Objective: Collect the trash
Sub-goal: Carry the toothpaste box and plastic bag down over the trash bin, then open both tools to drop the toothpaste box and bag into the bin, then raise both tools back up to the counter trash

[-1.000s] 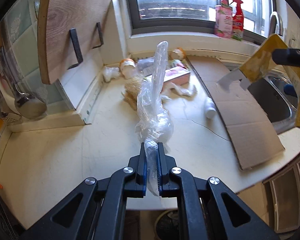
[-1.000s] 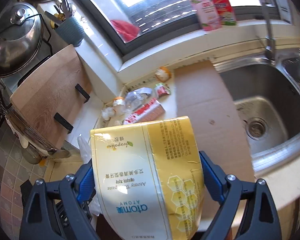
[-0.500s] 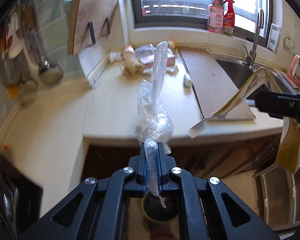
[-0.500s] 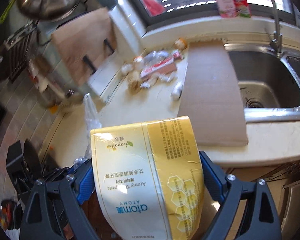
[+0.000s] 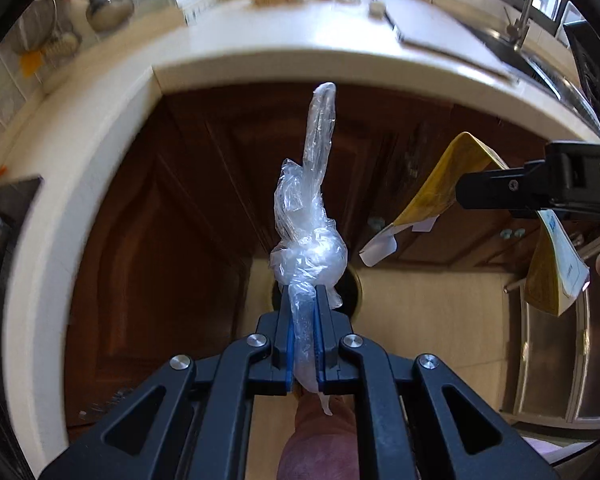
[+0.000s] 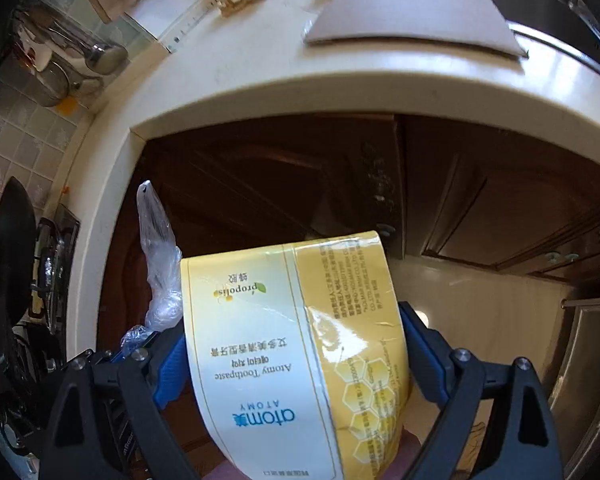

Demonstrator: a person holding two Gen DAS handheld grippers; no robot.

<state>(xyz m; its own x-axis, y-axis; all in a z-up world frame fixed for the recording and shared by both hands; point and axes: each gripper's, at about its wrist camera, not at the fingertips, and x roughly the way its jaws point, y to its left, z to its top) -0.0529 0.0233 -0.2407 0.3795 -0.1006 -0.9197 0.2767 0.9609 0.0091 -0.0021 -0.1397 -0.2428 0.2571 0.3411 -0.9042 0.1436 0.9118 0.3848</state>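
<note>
Counter now lies above both loads, cabinets apparently nearer than before.

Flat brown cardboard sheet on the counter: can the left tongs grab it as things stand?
Probably not: the left tongs are shut on a knotted clear plastic bag, below the cardboard sheet.

The left gripper is a black plastic frame of angled, triangular cut-out arms joined by round silver screw heads. Its two jaws are black blocks lined inside with thin blue pads. The right gripper has the same build: matte black linkage arms with open triangular windows, silver screws at each pivot, and wider bright blue pads on the jaws. Seen from the left wrist view, its side is a flat black bar with one small screw and pale raised lettering.
</note>
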